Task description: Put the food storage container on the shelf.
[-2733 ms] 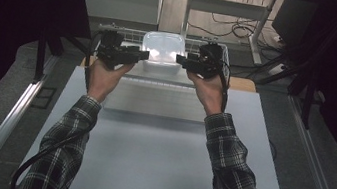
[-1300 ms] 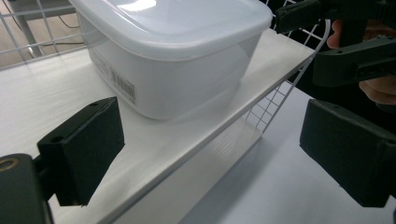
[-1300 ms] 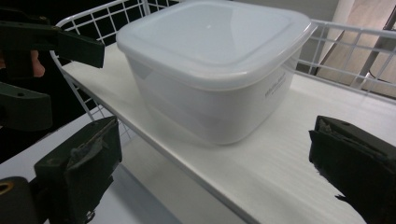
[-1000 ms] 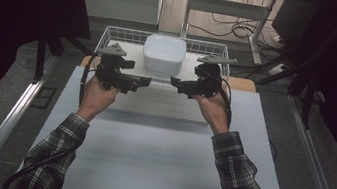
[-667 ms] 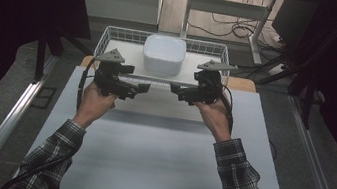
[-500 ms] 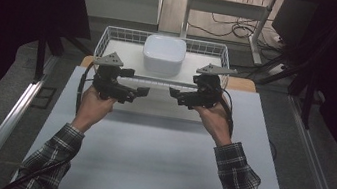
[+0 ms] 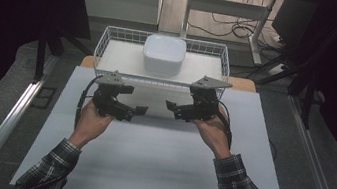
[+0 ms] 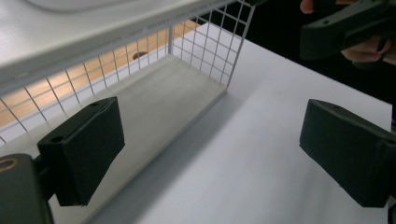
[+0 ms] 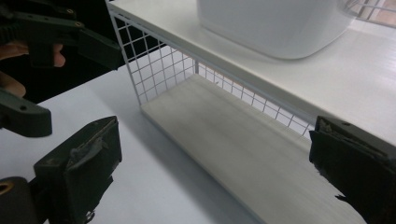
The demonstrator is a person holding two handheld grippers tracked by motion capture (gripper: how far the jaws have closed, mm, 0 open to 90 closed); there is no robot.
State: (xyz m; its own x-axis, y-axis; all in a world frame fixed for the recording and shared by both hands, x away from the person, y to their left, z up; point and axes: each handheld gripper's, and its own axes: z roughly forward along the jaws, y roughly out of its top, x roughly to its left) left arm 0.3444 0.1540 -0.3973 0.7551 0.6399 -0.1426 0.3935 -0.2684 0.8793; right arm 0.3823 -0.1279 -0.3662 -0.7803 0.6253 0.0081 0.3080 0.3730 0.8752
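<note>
- Hand-held grippers, left [image 7: 139, 111] and right [image 7: 169, 107], are being held wide open, empty, over the tabletop [image 7: 156, 163].
- White bowl [image 7: 164, 54] is being carried by the wire basket [image 7: 109, 40] at 12 o'clock.

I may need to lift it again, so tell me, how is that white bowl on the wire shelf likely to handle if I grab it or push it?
The white bowl looks rigid and glossy, so its smooth sides may slip between pads. It is wide, low and square with rounded corners, so pushed along the upper board of the wire shelf it should slide rather than roll or tip. If ceramic, it is probably heavy and breakable.
</note>
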